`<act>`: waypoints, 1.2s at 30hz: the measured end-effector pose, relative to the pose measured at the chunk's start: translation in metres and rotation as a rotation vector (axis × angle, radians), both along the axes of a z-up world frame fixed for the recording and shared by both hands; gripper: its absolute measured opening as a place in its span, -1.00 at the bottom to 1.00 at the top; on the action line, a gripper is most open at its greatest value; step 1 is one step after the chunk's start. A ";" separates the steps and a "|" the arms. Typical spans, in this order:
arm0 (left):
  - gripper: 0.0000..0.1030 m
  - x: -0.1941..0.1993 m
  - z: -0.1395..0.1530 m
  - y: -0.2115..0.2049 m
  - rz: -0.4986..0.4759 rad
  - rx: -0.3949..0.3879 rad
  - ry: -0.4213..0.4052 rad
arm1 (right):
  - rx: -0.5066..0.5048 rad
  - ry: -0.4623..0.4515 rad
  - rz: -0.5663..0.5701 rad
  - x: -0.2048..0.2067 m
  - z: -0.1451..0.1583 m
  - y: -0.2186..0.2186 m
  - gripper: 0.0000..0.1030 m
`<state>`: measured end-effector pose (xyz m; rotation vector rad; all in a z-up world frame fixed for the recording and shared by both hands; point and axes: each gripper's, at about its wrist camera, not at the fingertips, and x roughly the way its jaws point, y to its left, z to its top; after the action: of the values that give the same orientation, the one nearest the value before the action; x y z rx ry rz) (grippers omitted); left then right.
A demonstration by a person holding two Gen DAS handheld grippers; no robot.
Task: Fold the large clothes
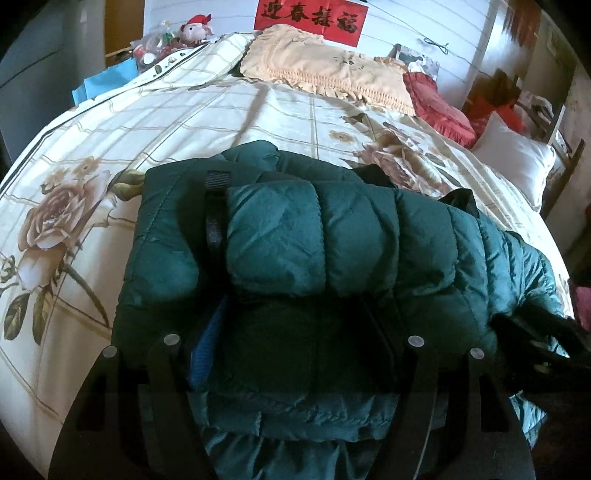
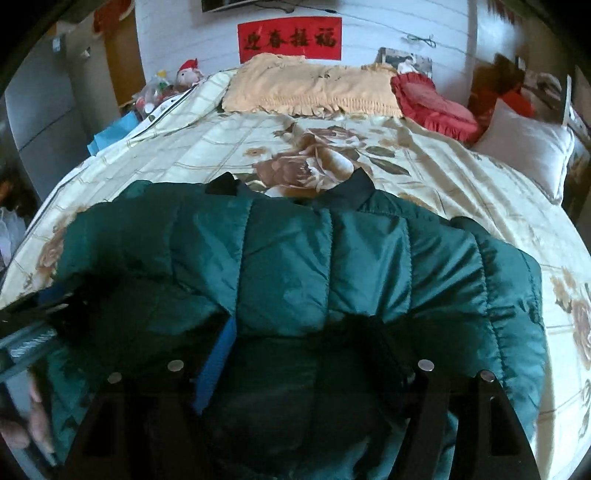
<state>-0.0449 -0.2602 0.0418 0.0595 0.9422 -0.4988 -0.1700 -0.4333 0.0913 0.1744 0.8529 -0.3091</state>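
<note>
A dark green puffer jacket (image 1: 314, 229) lies partly folded across a floral bedspread (image 1: 147, 122), a sleeve laid over its body. My left gripper (image 1: 295, 332) has a thick fold of the jacket's near edge filling the space between its jaws, its blue pad (image 1: 207, 343) against the fabric. In the right wrist view the jacket (image 2: 295, 258) shows its dark collar (image 2: 354, 188) at the far side. The right gripper (image 2: 303, 347) is likewise closed on the puffy near edge. The right gripper's dark body (image 1: 535, 343) shows at the jacket's right end.
A yellow frilled pillow (image 1: 325, 70), a red pillow (image 1: 439, 107) and a white pillow (image 1: 517, 162) lie at the head of the bed. A doll (image 1: 195, 29) and clutter sit at the far left corner. A hand (image 2: 33, 417) holds the left gripper's frame (image 2: 33, 314).
</note>
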 end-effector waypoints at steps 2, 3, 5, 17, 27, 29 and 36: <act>0.36 0.000 -0.001 0.000 0.003 -0.008 0.002 | 0.011 -0.025 -0.003 -0.017 0.013 -0.001 0.33; 0.36 -0.001 -0.001 0.000 0.004 -0.009 -0.001 | 0.006 -0.054 -0.007 -0.031 0.021 -0.003 0.33; 0.37 -0.001 -0.001 0.000 0.005 -0.010 -0.008 | -0.021 -0.084 -0.025 -0.050 0.029 -0.009 0.33; 0.42 -0.003 -0.003 -0.001 0.008 -0.010 -0.036 | -0.034 0.020 -0.152 -0.074 -0.011 -0.053 0.33; 0.43 -0.006 -0.004 -0.001 0.012 -0.007 -0.064 | 0.002 -0.089 -0.135 -0.094 0.021 -0.030 0.33; 0.43 -0.009 -0.003 0.002 0.009 -0.011 -0.065 | -0.001 -0.048 -0.125 -0.081 0.009 -0.027 0.33; 0.43 -0.033 0.013 0.027 -0.027 0.021 -0.061 | -0.060 0.023 -0.102 -0.079 0.000 -0.014 0.36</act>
<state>-0.0778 -0.2328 0.0546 0.1055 0.8882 -0.5096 -0.2492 -0.4475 0.0910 0.1588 0.8583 -0.4329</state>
